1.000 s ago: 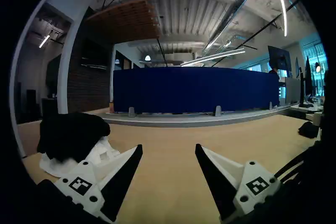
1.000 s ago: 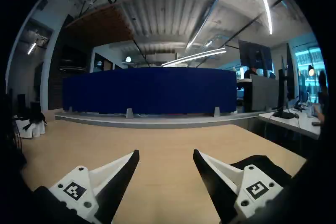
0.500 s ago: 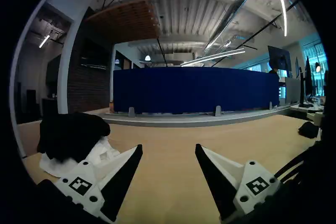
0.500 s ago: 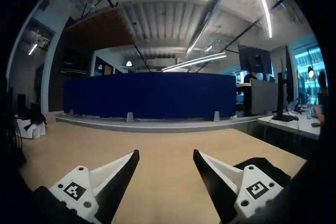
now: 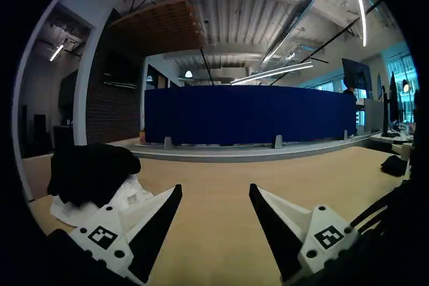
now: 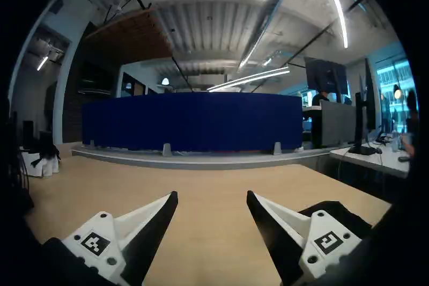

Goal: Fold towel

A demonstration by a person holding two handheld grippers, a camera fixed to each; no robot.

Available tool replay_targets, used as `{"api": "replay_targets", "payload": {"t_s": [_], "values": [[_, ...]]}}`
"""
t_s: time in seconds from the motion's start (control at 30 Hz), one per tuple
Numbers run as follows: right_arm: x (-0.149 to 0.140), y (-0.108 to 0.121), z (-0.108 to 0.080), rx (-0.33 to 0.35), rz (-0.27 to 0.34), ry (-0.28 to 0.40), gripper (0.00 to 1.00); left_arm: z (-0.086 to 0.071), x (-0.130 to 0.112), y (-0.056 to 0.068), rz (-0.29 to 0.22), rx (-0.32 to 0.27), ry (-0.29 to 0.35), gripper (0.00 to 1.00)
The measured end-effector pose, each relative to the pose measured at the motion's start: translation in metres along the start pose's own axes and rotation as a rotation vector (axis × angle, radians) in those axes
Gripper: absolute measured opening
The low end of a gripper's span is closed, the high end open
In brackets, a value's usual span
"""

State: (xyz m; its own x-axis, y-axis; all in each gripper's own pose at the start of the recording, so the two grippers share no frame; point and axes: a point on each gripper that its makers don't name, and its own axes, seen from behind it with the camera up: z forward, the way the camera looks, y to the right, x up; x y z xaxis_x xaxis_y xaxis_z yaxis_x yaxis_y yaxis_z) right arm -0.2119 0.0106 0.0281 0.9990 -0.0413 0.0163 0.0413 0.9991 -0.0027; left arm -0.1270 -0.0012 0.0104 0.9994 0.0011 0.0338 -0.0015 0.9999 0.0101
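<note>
- Left gripper view looks over a pale wooden table [image 5: 225, 216] to a long blue partition [image 5: 249, 114] along its far edge.
- The towel pile [image 5: 91, 176] lies at the left on the table, black cloth bunched on top of white, just beyond my left finger and partly hidden by it.
- A small dark lump [image 5: 394, 165] sits far off at the table's right side; I cannot tell what it is.
- My left claw [image 5: 214, 185] is spread wide, with bare tabletop between the tips, and grips nothing.
- In the right gripper view, my right claw [image 6: 211, 192] is also spread wide and has hold of nothing.
- A flat black cloth [image 6: 343, 213] lies near the table's right edge, partly behind my right finger; I cannot tell whether they touch.
- The same pile shows small at the far left, well apart from this claw.
- A desk [image 6: 370, 158] stands off to the right.
</note>
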Motion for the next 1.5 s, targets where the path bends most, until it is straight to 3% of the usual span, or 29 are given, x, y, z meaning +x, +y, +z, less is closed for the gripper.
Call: {"api": "replay_targets", "payload": {"t_s": [1.5], "values": [[-0.0021, 0.0003, -0.0049, 0.001, 0.000, 0.001, 0.99, -0.0018, -0.0012, -0.0010, 0.000, -0.001, 0.001, 0.93]]}}
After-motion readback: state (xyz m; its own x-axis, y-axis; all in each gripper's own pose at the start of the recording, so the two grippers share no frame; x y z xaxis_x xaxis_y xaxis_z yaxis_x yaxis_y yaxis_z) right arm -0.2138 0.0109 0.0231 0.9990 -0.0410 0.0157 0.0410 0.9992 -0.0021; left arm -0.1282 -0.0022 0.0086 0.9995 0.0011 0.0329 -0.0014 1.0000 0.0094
